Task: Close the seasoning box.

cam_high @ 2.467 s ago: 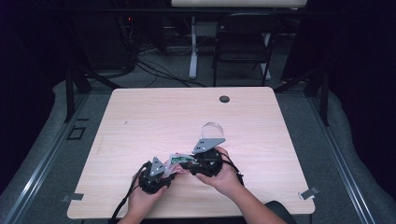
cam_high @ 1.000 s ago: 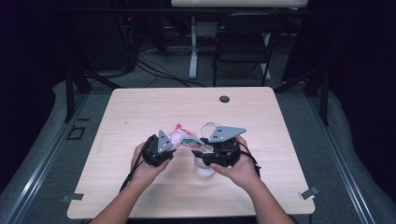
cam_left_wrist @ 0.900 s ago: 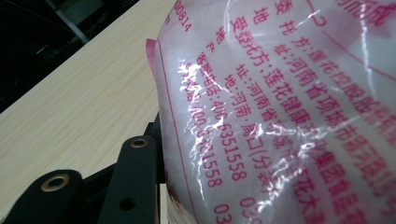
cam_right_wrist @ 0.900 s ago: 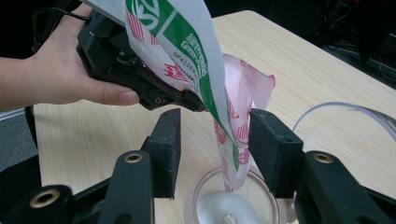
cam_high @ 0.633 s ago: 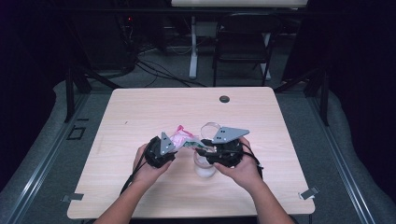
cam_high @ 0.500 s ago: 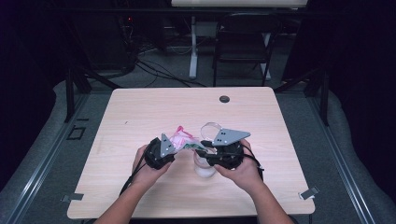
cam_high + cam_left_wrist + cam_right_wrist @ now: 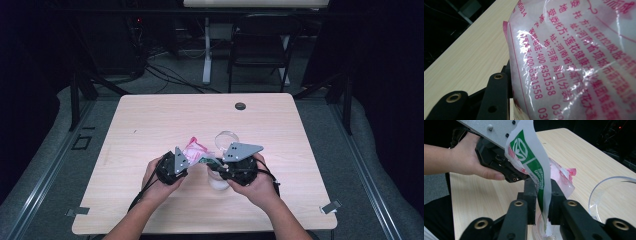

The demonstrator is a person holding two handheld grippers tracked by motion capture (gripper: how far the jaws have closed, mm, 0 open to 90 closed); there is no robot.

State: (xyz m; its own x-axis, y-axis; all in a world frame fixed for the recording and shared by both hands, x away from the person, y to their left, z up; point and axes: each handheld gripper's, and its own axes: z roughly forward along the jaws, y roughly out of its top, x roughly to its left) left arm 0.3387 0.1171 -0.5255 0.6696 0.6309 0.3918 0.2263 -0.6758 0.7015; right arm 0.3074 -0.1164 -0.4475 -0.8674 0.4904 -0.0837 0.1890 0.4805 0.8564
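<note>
A lab-like recording room: a pale wooden table (image 7: 150,125) stands on grey carpet (image 7: 45,145), ringed by black curtains (image 7: 385,75), cable tangles (image 7: 165,70) and a black folding chair (image 7: 260,47).

Your right gripper (image 7: 541,202) holds the bag (image 7: 534,170) edge between its jaws; the cup (image 7: 544,232) sits below, the lid (image 7: 614,197) just beside.

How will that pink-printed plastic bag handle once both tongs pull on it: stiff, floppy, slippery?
Likely floppy: the bag hangs as a thin bent flap between the right tongs, which have just been closing on it. Probably slippery: its film is glossy with glare. It looks light and crumples near the left tongs.
</note>
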